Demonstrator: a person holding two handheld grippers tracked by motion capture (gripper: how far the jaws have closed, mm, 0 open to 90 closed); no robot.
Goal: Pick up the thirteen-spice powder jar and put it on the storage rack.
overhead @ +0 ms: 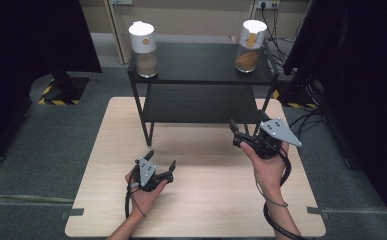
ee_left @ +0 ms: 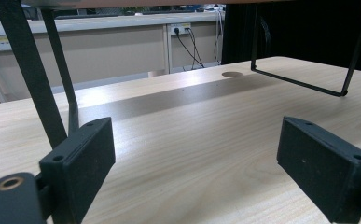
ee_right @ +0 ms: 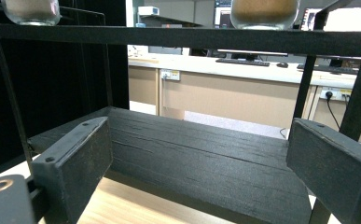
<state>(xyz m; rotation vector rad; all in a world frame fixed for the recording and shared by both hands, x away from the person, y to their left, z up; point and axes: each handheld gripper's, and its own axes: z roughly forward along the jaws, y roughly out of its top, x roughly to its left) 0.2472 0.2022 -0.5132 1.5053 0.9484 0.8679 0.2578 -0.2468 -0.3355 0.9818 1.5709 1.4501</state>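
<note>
Nearest, the left gripper [overhead: 162,168] hovers low over the bare counter [overhead: 206,210], its fingers [ee_left: 78,163] spread wide around nothing. Farther on, the right gripper [overhead: 245,131] sits higher, at the front of the black shelf [overhead: 201,62], fingers [ee_right: 75,158] equally wide and empty. Beyond, on the top board, stand the left jar [overhead: 144,48] and the right jar [overhead: 250,46], well apart at opposite ends.

Risk: rising toward the right jar, that gripper could clip the shelf's front edge and rock the jars, probably glass. The high view shows white lids; the right gripper view shows merely the jars' brown-filled bases from below, while the left gripper view shows the shelf's feet.
</note>
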